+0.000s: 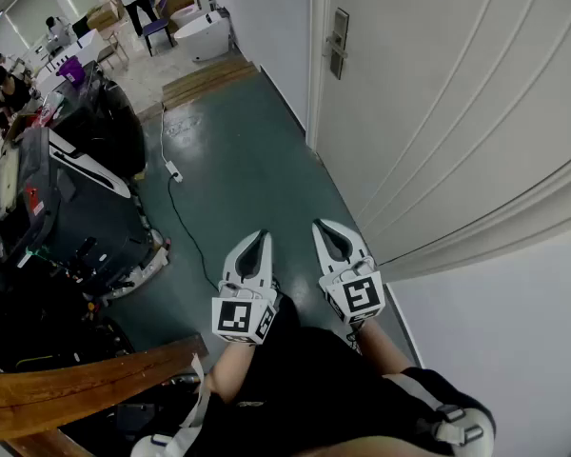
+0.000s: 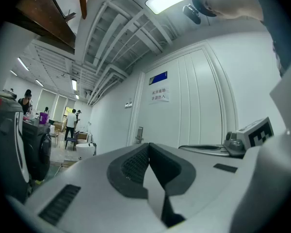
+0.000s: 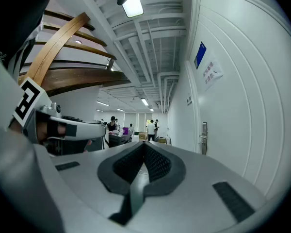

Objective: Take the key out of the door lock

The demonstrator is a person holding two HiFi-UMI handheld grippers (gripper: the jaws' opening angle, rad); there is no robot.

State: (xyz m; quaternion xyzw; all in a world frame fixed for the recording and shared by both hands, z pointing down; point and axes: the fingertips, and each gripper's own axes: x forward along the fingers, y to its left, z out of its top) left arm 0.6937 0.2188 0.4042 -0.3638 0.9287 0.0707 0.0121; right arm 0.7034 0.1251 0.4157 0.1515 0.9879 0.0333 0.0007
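1. While both pointed forward beside the door [image 1: 438,112], the left hand-held gripper [image 1: 258,238] and right hand-held gripper [image 1: 324,227] were clenched and empty.
2. The lock [image 1: 339,41] lay well ahead, slightly right; the right hand-held gripper was nearer.
3. The key was too small to make out.

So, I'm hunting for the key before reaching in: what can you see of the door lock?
The door lock is a tall, narrow, grey metal-looking plate set upright by the far edge of the white panelled door, well ahead of the person. A dark square marks its upper part, and a lever handle juts out lower down. It is too small to tell whether a key sits in it. Nothing touches it.
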